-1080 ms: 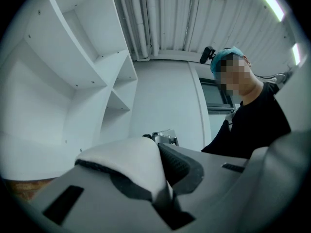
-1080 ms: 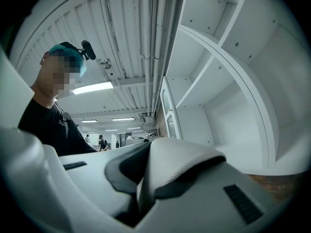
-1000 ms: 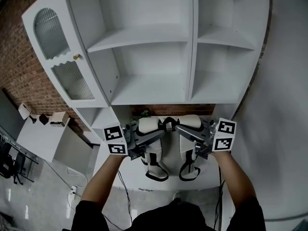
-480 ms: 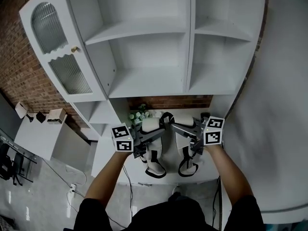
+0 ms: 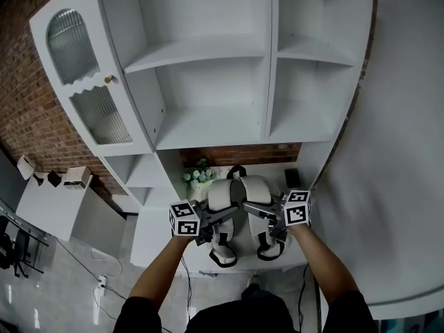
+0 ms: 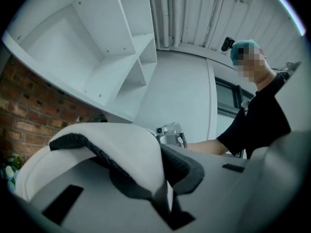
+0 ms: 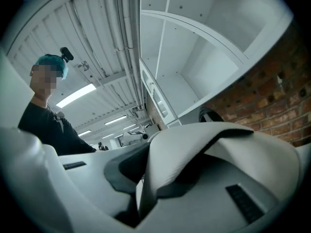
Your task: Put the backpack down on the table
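White with black trim, the backpack [image 5: 236,191] hangs upright between two hand-held grippers above the white table [image 5: 154,240], its top handle toward the open shelf unit [image 5: 208,116] at 12 o'clock and its shoulder straps facing the person at 6 o'clock. The left gripper [image 5: 220,218] has its jaws drawn narrow and pinched on one padded strap [image 6: 121,161]. The right gripper [image 5: 255,209] is clamped the same way on the other strap [image 7: 189,154]. From the left gripper the pack's body lies at about 2 o'clock, and from the right at about 10 o'clock, so both hands stand equally near.

The pack's long axis runs straight down toward the tabletop, and the strap loops dangle near the table's front edge at 6 o'clock. Whether its base already touches the surface cannot be told, since the body hides it. The set-down appears to be in its final stage, with a straight lowering left to do.

Room is tight at the back. A small pot of flowers [image 5: 197,175] sits just beside the pack at 10 o'clock, a dark object [image 5: 292,177] lies near at 2 o'clock, and a brick wall [image 5: 243,155] closes the recess at 12 o'clock. A pale wall [image 5: 388,186] bounds the space at 3 o'clock. The open table lies at 8 o'clock.
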The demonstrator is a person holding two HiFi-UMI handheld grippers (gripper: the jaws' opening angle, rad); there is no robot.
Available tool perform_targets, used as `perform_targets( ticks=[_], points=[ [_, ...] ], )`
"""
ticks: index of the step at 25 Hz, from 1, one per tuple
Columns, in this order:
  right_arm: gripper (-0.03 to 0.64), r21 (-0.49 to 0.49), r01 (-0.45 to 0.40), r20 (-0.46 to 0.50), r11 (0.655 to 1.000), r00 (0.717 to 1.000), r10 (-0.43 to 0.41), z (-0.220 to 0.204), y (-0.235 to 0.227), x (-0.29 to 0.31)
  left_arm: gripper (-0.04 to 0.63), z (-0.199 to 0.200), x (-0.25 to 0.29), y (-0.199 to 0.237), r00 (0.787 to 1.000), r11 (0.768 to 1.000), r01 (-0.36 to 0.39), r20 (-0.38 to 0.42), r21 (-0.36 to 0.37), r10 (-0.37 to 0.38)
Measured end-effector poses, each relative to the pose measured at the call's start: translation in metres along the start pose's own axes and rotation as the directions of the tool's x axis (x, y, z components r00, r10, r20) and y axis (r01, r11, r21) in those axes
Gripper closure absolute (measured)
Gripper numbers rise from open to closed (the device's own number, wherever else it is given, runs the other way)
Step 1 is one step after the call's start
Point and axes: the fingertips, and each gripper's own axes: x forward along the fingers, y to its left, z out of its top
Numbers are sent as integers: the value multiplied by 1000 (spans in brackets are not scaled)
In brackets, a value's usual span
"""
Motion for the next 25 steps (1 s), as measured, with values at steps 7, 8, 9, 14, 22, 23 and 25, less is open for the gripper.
perform_targets(
  ticks=[7,8,9,14,22,23,25],
  points=[
    [569,66,33,-33,997,999,-30,-54,-20,-3,545,-53,4,9,1000,995,-14,-25,-101,12],
    [569,75,38,-38,996,999,-36,-59,-25,-4,545,-59,4,11,999,993,-16,-33,-114,12],
    [569,80,44,-42,996,998,-40,-64,-29,-4,545,-65,3,14,999,992,-18,-41,-124,13],
    [569,89,52,-58,995,997,-47,-83,-45,-1,545,-89,2,28,997,987,-36,-71,-158,25],
    [545,162,45,-60,986,998,-36,-112,-72,-10,545,-129,7,50,991,959,-67,-127,-274,33],
    [543,159,52,-69,986,997,-42,-115,-76,-10,545,-132,6,54,990,959,-81,-134,-271,45],
    [543,145,69,-92,987,994,-56,-123,-83,-8,545,-139,3,60,988,957,-97,-139,-273,61]
  ],
)
